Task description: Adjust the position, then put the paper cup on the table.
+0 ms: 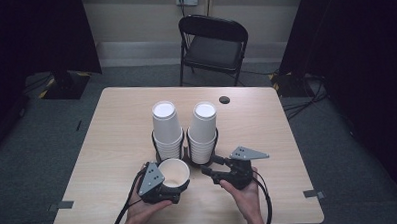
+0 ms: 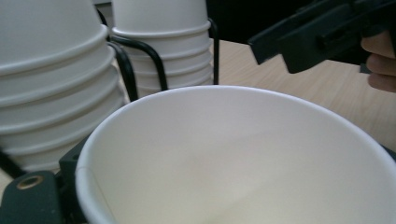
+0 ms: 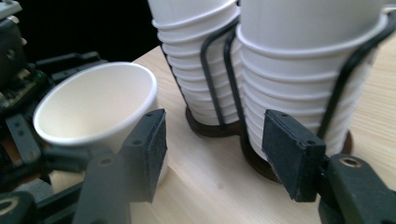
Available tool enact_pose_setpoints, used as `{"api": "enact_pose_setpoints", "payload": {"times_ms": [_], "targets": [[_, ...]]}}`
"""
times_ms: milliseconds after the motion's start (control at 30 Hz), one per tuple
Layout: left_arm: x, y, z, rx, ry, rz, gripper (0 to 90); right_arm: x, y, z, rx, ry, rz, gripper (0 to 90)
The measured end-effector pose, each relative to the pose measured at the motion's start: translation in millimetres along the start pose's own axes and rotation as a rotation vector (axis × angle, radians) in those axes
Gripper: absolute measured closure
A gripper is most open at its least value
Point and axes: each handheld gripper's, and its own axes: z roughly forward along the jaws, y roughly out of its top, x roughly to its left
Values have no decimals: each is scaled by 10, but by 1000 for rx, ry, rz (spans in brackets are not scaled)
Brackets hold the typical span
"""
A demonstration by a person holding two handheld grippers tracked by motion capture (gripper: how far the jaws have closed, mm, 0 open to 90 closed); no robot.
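Grey carpet is surrounding the wooden desk [image 1: 112, 145]. Left gripper [image 1: 161, 186] fingers are clamping a single paper cup [image 1: 173, 173] beside two racked cup stacks [image 1: 166, 125]; right gripper [image 1: 213, 167] fingers are standing wide open, empty.

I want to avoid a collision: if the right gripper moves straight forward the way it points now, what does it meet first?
Most likely the right stack of cups in its wire holder, straight ahead of the open right gripper; depth is hard to judge.
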Motion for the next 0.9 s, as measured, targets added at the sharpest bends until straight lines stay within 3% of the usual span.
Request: {"api": "enact_pose_setpoints", "payload": {"times_ms": [167, 333, 533, 733, 900], "targets": [[73, -5, -74, -2, 34, -10, 95, -63, -78, -47, -26, -17, 17, 371], [192, 8, -189, -26, 71, -30, 94, -127, -167, -118, -56, -78, 16, 347], [324, 1, -259, -37, 109, -44, 93, -189, -235, -162, -93, -116, 30, 329], [470, -5, -316, -33, 183, -65, 93, -218, -301, -192, -118, -128, 38, 315], [569, -27, -355, -34, 209, -77, 93, -244, -389, -196, -136, -135, 36, 294]]}}
